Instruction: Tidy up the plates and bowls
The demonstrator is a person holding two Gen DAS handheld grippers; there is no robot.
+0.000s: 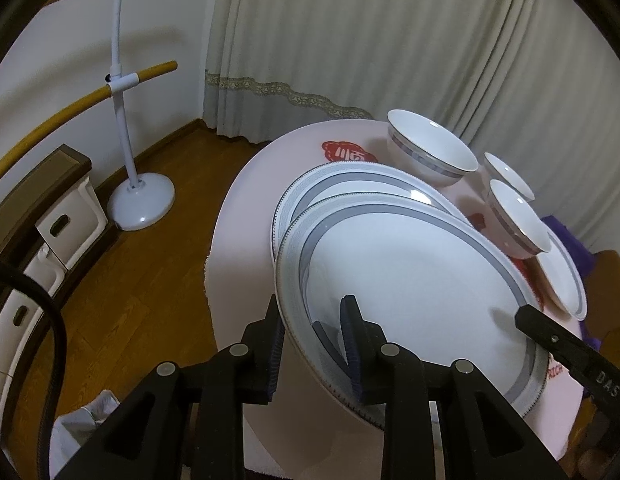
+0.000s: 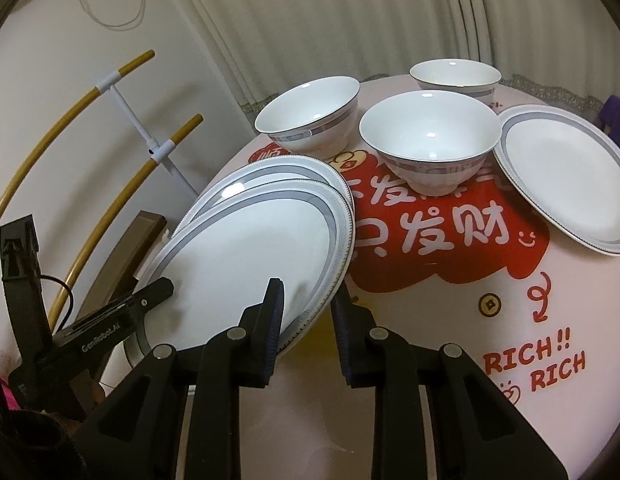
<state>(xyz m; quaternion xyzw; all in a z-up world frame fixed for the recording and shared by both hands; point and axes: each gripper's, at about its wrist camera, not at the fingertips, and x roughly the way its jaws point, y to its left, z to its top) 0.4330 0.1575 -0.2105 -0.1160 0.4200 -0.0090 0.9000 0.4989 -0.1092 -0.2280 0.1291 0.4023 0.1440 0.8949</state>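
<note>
We grip the top plate (image 1: 410,272) at frame centre with both claws, left claw (image 1: 314,320) and right claw (image 2: 306,304) clenched on its rim; uneven lifting could tilt it, sliding onto the worktop (image 2: 430,320).

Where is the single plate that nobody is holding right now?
In the right wrist view the lone plate lies flat at the table's right edge, just right of the nearest bowl.

Two plates (image 2: 262,248) overlap left on the table (image 2: 450,320) — three bowls (image 2: 428,140) behind, another plate (image 2: 566,180) right.
</note>
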